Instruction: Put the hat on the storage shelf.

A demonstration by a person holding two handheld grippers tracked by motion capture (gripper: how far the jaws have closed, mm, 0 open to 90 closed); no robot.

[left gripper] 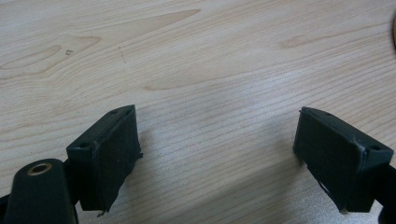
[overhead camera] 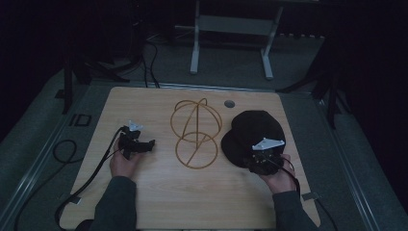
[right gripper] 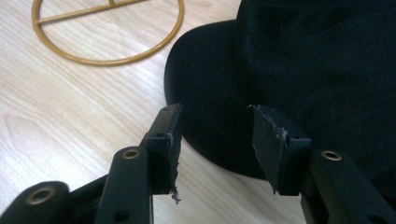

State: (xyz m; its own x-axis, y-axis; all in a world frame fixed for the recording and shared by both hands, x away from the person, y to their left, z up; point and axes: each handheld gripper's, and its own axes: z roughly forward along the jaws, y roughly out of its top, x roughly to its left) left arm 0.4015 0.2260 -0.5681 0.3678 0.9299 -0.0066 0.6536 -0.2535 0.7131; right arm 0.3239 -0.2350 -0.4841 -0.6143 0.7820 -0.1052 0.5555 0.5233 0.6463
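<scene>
One black cap (overhead camera: 252, 137) lies on the right part of the wooden table (overhead camera: 159, 202), its brim pointing toward the gold wire stand (overhead camera: 196, 133) just to its left. Judging from its slumped cloth crown, it should be light and soft, apt to fold or sag when lifted, while the brim (right gripper: 205, 93) looks stiffer and flat. That brim edge seems the best place to pinch: thin enough to fit between the pads and firm enough not to slip away.

The right gripper (right gripper: 215, 140) hovers at the near edge of the cap, jaws spread wide on either side of the brim's rim, with nothing clamped between them. The left gripper (left gripper: 217, 154) rests well apart on the far side of the stand, jaws wide open over bare wood, holding nothing.

From the high view, the stand reads as two rings with an upright loop, and both hands and their cables can be placed. The right gripper view adds the brim's curved edge and the frayed pad (right gripper: 266, 140) lining.
</scene>
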